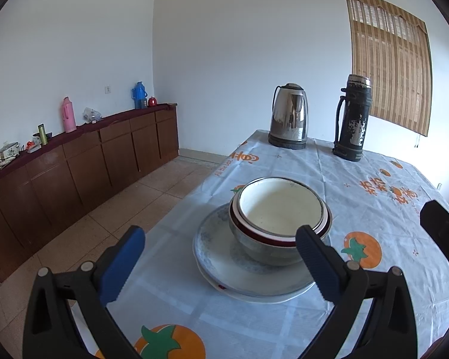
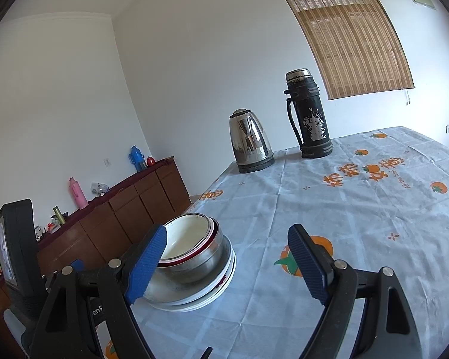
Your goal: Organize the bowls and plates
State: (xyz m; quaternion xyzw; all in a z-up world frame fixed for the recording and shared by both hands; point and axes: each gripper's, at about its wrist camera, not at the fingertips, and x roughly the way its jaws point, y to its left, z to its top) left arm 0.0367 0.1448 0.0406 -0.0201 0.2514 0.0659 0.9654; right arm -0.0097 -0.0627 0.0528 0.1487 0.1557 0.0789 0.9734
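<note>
Pale blue cloth printed with orange fruit is covering the counter (image 1: pixel 374 209), and on it the dishes are sitting in one pile. At the bottom are the plates (image 1: pixel 224 272), stacked flat; I can count a few rims in the right wrist view but not the exact number. On the plates the bowls (image 1: pixel 280 209) are nesting upright: a steel one outside, a red-banded one inside it, and a cream-coloured one innermost.

I am holding my left gripper (image 1: pixel 221 264) wide open, clamping nothing. In its view the pile is lying between the two blue pads, with the right pad overlapping the bowls' near rim at about 4 o'clock; I cannot tell whether it is touching.

I am holding my right gripper (image 2: pixel 227 264) wide open too, gripping nothing. Bare cloth is showing between its pads, and the pile is sitting at 9 o'clock from its centre, partly behind the left pad.

Beyond the pile, at 12 o'clock in the left view, a steel kettle (image 1: pixel 290 116) is standing near the counter's far edge, with a worn black flask (image 1: pixel 351 118) standing upright just beside it at 3 o'clock. A brown cabinet (image 1: pixel 83 161) is running along the wall at 9 o'clock.
</note>
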